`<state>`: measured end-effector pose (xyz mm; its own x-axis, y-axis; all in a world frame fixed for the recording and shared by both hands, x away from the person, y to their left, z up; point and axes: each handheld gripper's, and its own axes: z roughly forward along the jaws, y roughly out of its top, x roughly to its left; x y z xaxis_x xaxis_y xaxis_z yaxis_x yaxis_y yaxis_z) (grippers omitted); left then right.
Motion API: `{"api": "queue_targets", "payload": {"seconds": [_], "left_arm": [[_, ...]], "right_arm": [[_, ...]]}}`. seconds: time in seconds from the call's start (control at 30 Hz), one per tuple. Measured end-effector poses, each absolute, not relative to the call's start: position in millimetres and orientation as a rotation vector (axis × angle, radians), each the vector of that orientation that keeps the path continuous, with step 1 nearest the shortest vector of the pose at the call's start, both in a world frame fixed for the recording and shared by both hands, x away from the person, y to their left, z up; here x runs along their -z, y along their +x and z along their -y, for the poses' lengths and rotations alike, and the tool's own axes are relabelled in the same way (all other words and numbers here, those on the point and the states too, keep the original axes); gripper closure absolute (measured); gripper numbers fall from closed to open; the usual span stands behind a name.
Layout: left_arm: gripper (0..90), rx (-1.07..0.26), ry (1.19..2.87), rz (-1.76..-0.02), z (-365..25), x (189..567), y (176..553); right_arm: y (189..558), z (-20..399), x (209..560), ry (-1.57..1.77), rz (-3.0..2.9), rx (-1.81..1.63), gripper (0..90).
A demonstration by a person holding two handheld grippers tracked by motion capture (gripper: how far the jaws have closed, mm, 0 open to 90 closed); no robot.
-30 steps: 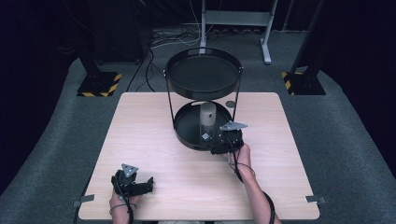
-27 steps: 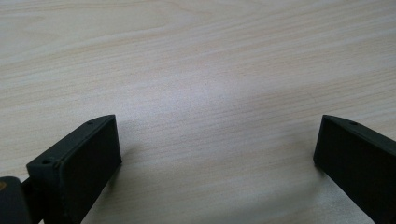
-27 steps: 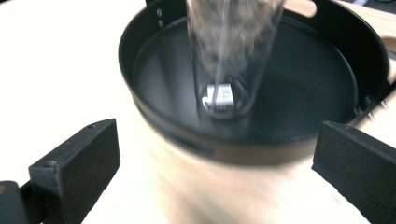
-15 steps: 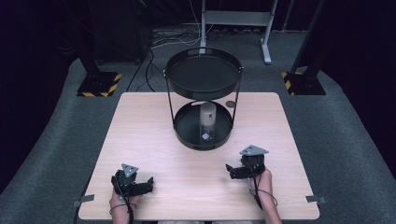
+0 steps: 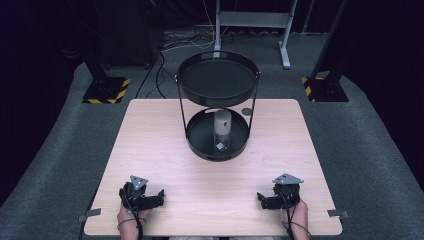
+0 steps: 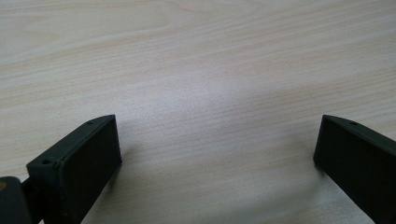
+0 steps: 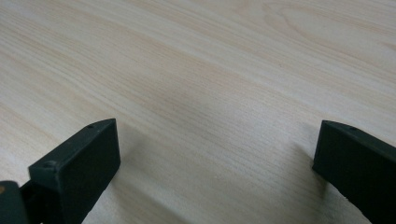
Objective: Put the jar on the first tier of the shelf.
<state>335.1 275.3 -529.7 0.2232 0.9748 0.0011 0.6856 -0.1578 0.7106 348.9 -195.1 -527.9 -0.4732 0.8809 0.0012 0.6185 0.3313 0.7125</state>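
Your right gripper (image 5: 264,200) rests on the table (image 5: 150,145) at about 5 o'clock, jaws spread wide with nothing but bare wood between them; in the right gripper view the gripper (image 7: 215,158) faces plain tabletop. Your left gripper (image 5: 156,199) sits at about 7 o'clock, equally wide and empty, and the left gripper view shows that gripper (image 6: 217,154) over the same bare grain. Both are well apart from the work.

Out at 12 o'clock from your hands stands the black two-tier stand (image 5: 218,82). On its lower tray (image 5: 200,142) a pale bottle (image 5: 222,131) stands upright near the middle, between the thin uprights, under the top tray.

If the bottle is your next target, come in low from 6 o'clock so the jaws pass beneath the top tray and between the uprights. Keep them wide until they sit either side of the bottle's body, then close squarely; a glancing touch would likely tip it. A small dark disc (image 5: 246,111) lies on the table behind the stand; leave it be.
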Motion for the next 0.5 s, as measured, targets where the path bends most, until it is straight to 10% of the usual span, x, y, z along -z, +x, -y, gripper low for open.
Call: {"api": "queue_targets", "payload": {"seconds": [0.5], "left_arm": [[0.3,-0.640,1.916,-1.526,-275.1,529.7,335.0]], "right_arm": [[348.5,194.9,528.1,1.322,-2.214,-0.926,0.0]]}}
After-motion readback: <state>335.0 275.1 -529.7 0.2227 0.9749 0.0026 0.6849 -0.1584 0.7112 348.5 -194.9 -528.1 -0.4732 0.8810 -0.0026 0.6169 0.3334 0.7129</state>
